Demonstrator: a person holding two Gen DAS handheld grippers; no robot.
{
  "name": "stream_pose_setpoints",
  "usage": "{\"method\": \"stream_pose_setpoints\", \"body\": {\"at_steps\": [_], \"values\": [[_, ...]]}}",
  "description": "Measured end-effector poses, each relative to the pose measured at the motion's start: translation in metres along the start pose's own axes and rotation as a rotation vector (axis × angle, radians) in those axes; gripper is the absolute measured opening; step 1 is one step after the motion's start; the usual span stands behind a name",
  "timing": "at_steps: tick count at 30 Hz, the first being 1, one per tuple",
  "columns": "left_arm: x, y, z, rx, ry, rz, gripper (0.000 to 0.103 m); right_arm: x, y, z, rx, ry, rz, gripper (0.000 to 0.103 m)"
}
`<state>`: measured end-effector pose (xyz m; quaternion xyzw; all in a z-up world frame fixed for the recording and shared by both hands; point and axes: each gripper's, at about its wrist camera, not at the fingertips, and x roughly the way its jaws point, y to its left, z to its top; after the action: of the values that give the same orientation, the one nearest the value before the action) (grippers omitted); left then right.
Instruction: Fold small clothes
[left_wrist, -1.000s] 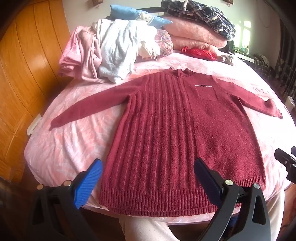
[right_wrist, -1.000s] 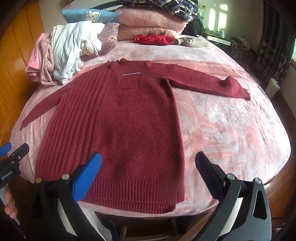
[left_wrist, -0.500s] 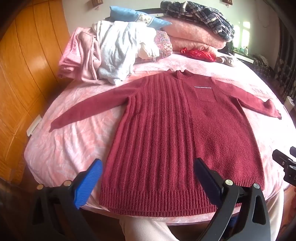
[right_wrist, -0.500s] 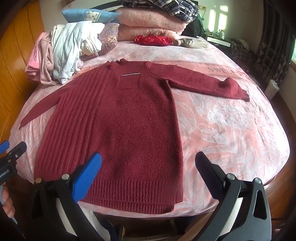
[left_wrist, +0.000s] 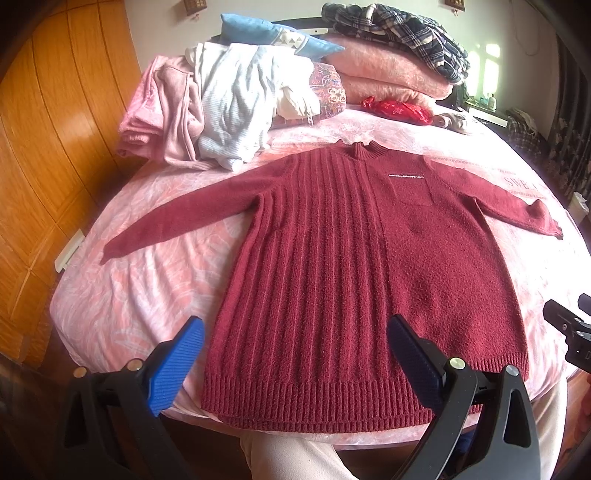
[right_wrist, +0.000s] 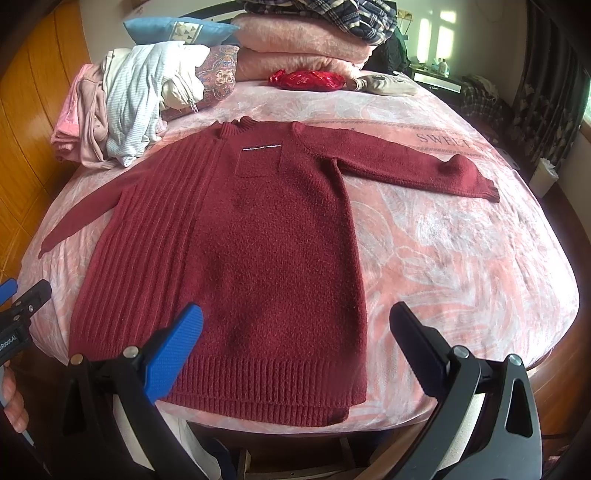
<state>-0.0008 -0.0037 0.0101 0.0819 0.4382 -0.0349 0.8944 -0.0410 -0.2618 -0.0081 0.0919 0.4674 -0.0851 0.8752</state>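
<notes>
A dark red knit sweater (left_wrist: 362, 266) lies flat, front up, on the pink bed (left_wrist: 140, 295), both sleeves spread out to the sides and its hem at the near edge. It also shows in the right wrist view (right_wrist: 258, 240). My left gripper (left_wrist: 295, 354) is open and empty, held just above the hem's left half. My right gripper (right_wrist: 295, 339) is open and empty, above the hem's right corner. The right gripper's tip (left_wrist: 569, 328) shows at the left wrist view's right edge; the left gripper's tip (right_wrist: 22, 306) shows at the right wrist view's left edge.
A heap of pink and pale blue clothes (left_wrist: 207, 110) lies at the bed's far left. Folded pink blankets (left_wrist: 391, 70) with a plaid garment on top, a blue pillow and a red pouch (left_wrist: 399, 109) lie at the head. A wooden wall (left_wrist: 48, 147) stands left.
Both grippers have drifted only slightly; the sweater and the rest of the bed are as before.
</notes>
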Motion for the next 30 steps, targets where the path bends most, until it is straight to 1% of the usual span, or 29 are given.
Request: {"method": "stream_pose_setpoints", "body": {"at_steps": [30], "values": [[0.0019,0.0073,-0.0015,-0.006,-0.001,0.004,0.099,-0.0021,0.0008,-0.0001,-0.007,-0.013,-0.003,0.1]]}}
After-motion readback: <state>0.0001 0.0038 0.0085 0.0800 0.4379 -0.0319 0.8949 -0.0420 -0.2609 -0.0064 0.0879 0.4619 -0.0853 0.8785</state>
